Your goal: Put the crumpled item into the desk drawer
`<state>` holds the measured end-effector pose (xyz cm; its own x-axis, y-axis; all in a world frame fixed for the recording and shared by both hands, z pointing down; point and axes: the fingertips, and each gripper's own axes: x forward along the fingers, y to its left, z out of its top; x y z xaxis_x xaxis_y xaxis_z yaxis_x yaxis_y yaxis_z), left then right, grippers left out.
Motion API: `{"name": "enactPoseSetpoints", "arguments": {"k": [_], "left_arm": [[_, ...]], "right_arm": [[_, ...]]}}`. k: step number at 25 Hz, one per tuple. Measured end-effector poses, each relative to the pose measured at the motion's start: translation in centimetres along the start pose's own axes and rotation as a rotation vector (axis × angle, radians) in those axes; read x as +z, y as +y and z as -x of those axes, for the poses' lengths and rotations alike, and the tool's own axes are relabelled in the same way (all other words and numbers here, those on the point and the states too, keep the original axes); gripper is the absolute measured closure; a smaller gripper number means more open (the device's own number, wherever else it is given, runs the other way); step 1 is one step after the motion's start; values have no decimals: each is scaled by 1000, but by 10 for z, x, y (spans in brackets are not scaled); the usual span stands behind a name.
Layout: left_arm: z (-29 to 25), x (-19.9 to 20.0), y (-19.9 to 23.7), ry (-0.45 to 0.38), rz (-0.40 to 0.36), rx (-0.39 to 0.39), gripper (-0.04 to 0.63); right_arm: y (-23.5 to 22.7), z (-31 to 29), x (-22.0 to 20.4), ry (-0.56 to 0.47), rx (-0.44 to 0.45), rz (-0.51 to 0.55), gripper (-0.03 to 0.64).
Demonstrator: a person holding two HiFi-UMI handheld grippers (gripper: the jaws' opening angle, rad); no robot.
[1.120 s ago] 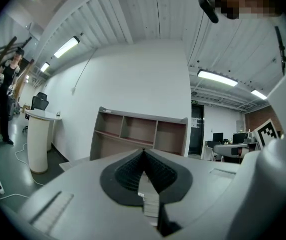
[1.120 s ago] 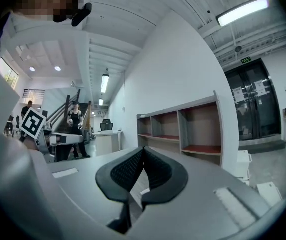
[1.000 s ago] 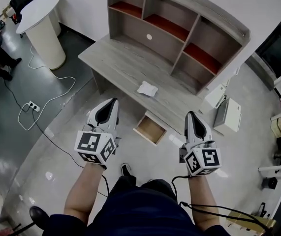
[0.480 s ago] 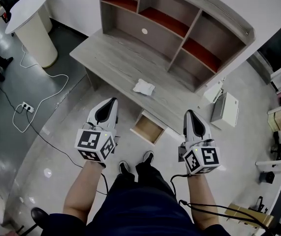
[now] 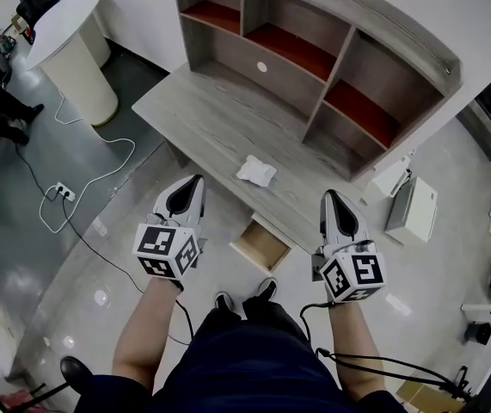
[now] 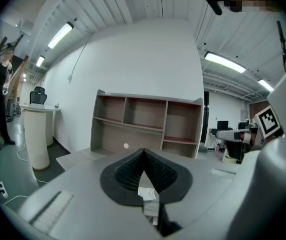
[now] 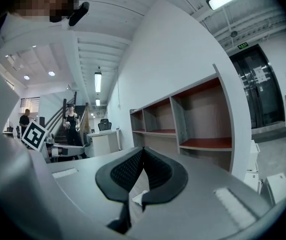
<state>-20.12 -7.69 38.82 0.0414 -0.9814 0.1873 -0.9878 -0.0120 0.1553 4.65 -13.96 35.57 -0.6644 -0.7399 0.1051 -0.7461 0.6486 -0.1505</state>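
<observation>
A crumpled white item (image 5: 256, 171) lies on the grey wooden desk (image 5: 219, 119), near its front edge. Below that edge a small drawer (image 5: 262, 245) stands pulled out, its wooden inside bare. My left gripper (image 5: 195, 181) is held above the floor, left of the drawer, jaws shut with nothing in them. My right gripper (image 5: 328, 198) hovers right of the drawer, also shut on nothing. Through the left gripper's (image 6: 144, 151) jaw gap the white item (image 6: 148, 193) shows. Past the right gripper (image 7: 143, 150) a bit of the white item (image 7: 139, 198) peeks out too.
A hutch with red-floored shelves (image 5: 314, 54) tops the desk's back. A white round stand (image 5: 71, 48) is at far left, with a cable and power strip (image 5: 63, 194) on the floor. A white box (image 5: 410, 210) sits right of the desk. A person (image 6: 0, 99) stands far left.
The view has shifted slightly, so the desk and drawer sit a little lower and more to the right in view. Both grippers stay shut and hold the same pose.
</observation>
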Motion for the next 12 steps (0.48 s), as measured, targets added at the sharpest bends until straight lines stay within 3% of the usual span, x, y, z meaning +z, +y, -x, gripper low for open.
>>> {"name": "enactPoseSetpoints", "arguments": {"k": [6, 12], "left_arm": [[-39, -17, -4, 72, -60, 30, 591], [-84, -58, -14, 215, -114, -55, 589]], "right_arm": [[-41, -17, -5, 10, 20, -40, 611], [-69, -23, -16, 33, -12, -67, 611]]}}
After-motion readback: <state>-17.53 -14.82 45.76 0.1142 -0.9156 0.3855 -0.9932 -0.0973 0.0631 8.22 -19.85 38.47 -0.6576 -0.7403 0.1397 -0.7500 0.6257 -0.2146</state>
